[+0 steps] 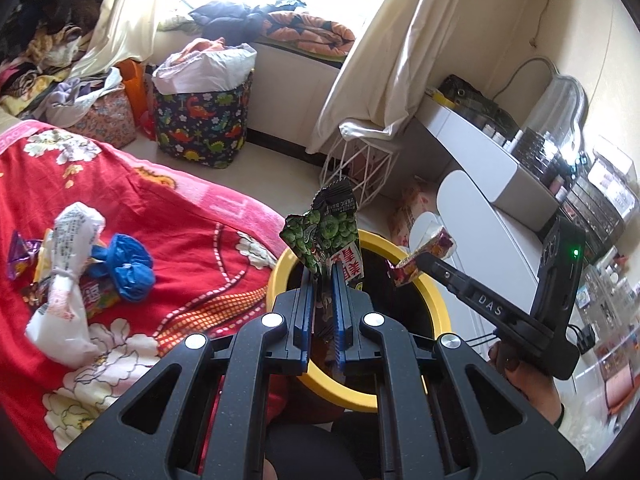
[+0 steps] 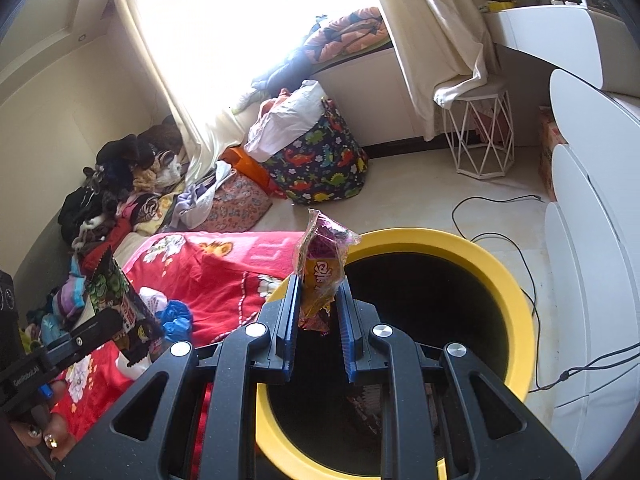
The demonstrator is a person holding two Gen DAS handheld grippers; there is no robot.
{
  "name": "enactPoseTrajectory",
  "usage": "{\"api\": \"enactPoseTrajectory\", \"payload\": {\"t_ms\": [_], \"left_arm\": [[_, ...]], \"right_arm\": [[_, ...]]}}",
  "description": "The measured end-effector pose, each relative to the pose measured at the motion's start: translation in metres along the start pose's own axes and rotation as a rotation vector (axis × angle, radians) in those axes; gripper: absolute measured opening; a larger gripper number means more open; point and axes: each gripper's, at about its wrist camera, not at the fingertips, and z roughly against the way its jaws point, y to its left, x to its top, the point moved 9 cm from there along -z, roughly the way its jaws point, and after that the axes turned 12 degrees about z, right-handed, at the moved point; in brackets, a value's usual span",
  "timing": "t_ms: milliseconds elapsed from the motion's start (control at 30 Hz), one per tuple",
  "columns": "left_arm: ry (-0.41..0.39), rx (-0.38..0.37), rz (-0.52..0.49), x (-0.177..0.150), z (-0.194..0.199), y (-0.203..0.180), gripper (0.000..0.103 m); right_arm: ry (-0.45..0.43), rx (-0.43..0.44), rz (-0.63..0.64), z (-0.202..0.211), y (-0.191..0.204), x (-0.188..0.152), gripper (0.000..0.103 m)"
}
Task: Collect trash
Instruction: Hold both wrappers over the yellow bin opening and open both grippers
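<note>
My left gripper (image 1: 323,280) pinched the light, crinkly green wrapper (image 1: 324,236) low; right gripper (image 2: 318,300) likewise held a yellow wrapper (image 2: 322,268).

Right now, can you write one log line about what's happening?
left gripper: holds green wrapper | right gripper: holds purple-yellow wrapper | both over yellow bin | more trash on red blanket

Yellow-rimmed bin (image 2: 516,292) mouth wide open below; red blanket (image 1: 168,216) edge tight alongside; wire stool (image 2: 482,136) well apart.
</note>
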Motion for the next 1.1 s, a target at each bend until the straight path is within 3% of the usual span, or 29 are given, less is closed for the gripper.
{"api": "enactPoseTrajectory", "payload": {"t_ms": [667,1100], "left_arm": [[0.146,-0.004,-0.08,-0.04,-0.059,-0.024,0.005],[0.203,0.017,-0.08,-0.052,-0.084,-0.016,0.005]], "right_arm": [[0.039,-0.057,-0.058,-0.002,-0.036,-0.013,0.018],[0.068,-0.073,-0.091,-0.01,-0.054,-0.026,0.019]]}}
